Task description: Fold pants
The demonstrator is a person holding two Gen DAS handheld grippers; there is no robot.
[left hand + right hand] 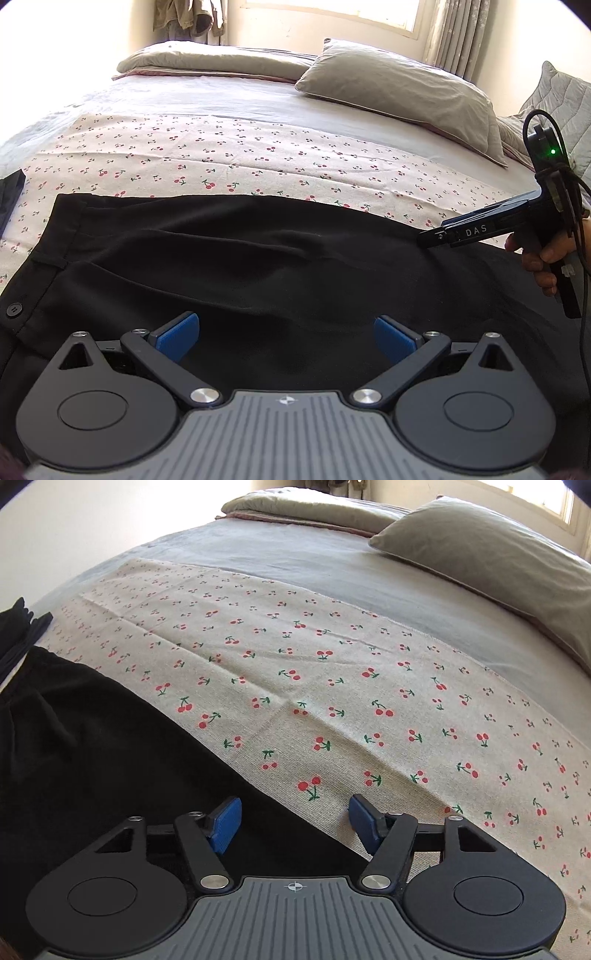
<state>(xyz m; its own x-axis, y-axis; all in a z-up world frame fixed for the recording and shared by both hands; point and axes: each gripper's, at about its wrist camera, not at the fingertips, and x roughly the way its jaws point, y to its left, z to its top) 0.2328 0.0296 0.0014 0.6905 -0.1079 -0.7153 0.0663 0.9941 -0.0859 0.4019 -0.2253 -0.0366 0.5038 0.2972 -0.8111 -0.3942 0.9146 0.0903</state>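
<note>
The left claw [286, 339] hangs over the black pants [229, 258] with its blue pads [179, 334] spread wide, nothing between them; whether the tips brush the cloth I cannot tell. The right claw [295, 825] is released too, its jaws well apart and holding nothing, straddling the far edge of the pants [92, 760] where black fabric meets the cherry-print cloth [332, 686]. Seen from the left wrist camera, the right claw [430, 238] reaches in from the right side at that same edge, and white letters reading "DAS" show along its body; the person's right hand [543, 262] grips its handle, a small green light glowing above.

The pants lie flat across the near part of the bed, waistband to the left with a button [14, 309] and a belt loop showing. Their far edge runs in a fairly straight line. Beyond it the cherry-print cloth [240, 162] stretches open, then a grey sheet [221, 99], then a pillow [402, 94] by the window. Another dark garment [18, 635] sits just past the waistband at the left.
</note>
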